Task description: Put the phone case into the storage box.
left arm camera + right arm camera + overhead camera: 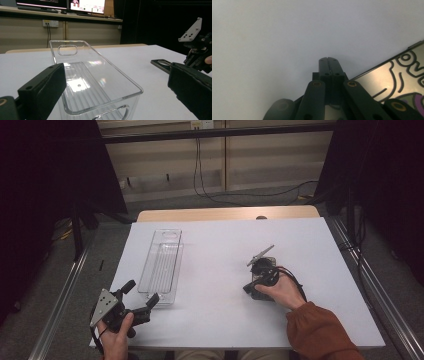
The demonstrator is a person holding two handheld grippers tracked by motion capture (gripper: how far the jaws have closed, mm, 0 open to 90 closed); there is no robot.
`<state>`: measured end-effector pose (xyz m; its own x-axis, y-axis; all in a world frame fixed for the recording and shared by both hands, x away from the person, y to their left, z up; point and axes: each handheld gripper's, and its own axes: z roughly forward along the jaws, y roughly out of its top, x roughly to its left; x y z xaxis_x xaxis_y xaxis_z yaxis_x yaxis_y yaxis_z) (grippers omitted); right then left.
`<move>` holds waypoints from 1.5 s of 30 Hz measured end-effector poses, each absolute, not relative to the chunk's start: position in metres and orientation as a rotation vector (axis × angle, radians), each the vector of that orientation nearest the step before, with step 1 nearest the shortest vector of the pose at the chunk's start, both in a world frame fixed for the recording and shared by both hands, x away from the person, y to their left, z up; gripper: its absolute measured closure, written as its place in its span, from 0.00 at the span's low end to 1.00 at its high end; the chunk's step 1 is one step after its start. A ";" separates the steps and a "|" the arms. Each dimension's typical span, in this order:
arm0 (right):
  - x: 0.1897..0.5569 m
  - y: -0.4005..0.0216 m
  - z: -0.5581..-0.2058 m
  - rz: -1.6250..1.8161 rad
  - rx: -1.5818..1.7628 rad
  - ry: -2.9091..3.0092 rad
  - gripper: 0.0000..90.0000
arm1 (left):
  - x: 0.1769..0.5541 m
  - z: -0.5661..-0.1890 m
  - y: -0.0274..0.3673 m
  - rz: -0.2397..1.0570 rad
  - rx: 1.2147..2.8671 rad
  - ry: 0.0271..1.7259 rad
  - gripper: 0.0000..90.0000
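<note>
- Left gripper (142, 299): held low at the near left corner of the white table (220, 245), jaws standing wide apart with nothing pressed between them. In the left gripper view the two black pads frame the near end of the clear plastic bin (95, 82); they are just short of its near wall, not touching that I can see.
- Clear plastic bin (162, 265): long, narrow, ribbed floor, handle cutout at each end; stands upright on the table's left half, lengthwise away from the person, holding nothing.
- Right gripper (328, 59): jaws pressed together tip to tip, nothing between them. It points down at the bare table top, very near the surface (contact cannot be judged).
- In the high view the right hand (282, 290) grasps the right gripper (252, 290) at the table's middle right, well apart from the bin; orange sleeve (320, 332) at the wrist.
- Flat dark-edged card (394, 80): glossy, with printed outlines and a purple patch, lying on the table just beside the right gripper's tips. The left gripper view shows it (161, 63) as a thin dark slab flat on the table beneath that gripper.
</note>
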<state>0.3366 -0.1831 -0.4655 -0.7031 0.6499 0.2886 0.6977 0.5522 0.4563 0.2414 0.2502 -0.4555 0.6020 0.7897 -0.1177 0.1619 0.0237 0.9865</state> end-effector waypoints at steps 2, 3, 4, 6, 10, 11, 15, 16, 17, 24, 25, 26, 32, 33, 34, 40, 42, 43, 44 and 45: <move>0.335 -0.186 -0.465 -0.849 -1.164 -2.706 1.00 | 0.241 -0.455 0.250 0.589 1.500 0.842 0.02; 0.334 -0.186 -0.465 -0.844 -1.179 -2.700 1.00 | 0.241 -0.455 0.250 0.589 1.499 0.842 0.02; 0.333 -0.188 -0.465 -0.849 -1.174 -2.706 1.00 | 0.241 -0.455 0.250 0.589 1.498 0.841 0.02; 0.332 -0.192 -0.465 -0.843 -1.180 -2.702 1.00 | 0.241 -0.455 0.250 0.589 1.500 0.841 0.02; 0.330 -0.198 -0.464 -0.833 -1.197 -2.693 1.00 | 0.241 -0.455 0.250 0.585 1.498 0.845 0.02; 0.330 -0.200 -0.465 -0.841 -1.202 -2.694 1.00 | 0.241 -0.455 0.249 0.587 1.496 0.843 0.02; 0.328 -0.205 -0.466 -0.852 -1.221 -2.684 1.00 | 0.241 -0.455 0.249 0.586 1.495 0.844 0.02; 0.329 -0.206 -0.465 -0.845 -1.219 -2.687 1.00 | 0.241 -0.455 0.249 0.584 1.495 0.843 0.02; 0.328 -0.207 -0.465 -0.838 -1.221 -2.689 1.00 | 0.241 -0.455 0.249 0.584 1.496 0.843 0.02; 0.327 -0.215 -0.465 -0.848 -1.238 -2.690 1.00 | 0.241 -0.455 0.250 0.583 1.495 0.845 0.02; 0.326 -0.216 -0.465 -0.842 -1.243 -2.687 1.00 | 0.241 -0.455 0.250 0.582 1.494 0.842 0.02; 0.326 -0.219 -0.465 -0.846 -1.238 -2.695 1.00 | 0.241 -0.455 0.250 0.581 1.494 0.837 0.02; 0.322 -0.226 -0.465 -0.845 -1.263 -2.694 1.00 | 0.241 -0.455 0.249 0.581 1.491 0.839 0.02; 0.321 -0.227 -0.465 -0.852 -1.273 -2.687 1.00 | 0.241 -0.455 0.249 0.581 1.490 0.837 0.02; 0.321 -0.228 -0.465 -0.849 -1.268 -2.691 1.00 | 0.241 -0.455 0.249 0.582 1.490 0.837 0.02; 0.316 -0.234 -0.464 -0.850 -1.303 -2.688 1.00 | 0.241 -0.455 0.250 0.580 1.492 0.840 0.02; 0.314 -0.238 -0.465 -0.856 -1.317 -2.681 1.00 | 0.241 -0.455 0.250 0.580 1.494 0.837 0.02; 0.313 -0.240 -0.465 -0.853 -1.329 -2.674 1.00 | 0.241 -0.455 0.250 0.579 1.495 0.837 0.02; 0.312 -0.241 -0.465 -0.861 -1.327 -2.675 1.00 | 0.241 -0.455 0.250 0.582 1.497 0.836 0.02; 0.312 -0.244 -0.465 -0.862 -1.320 -2.680 1.00 | 0.241 -0.455 0.249 0.580 1.494 0.835 0.02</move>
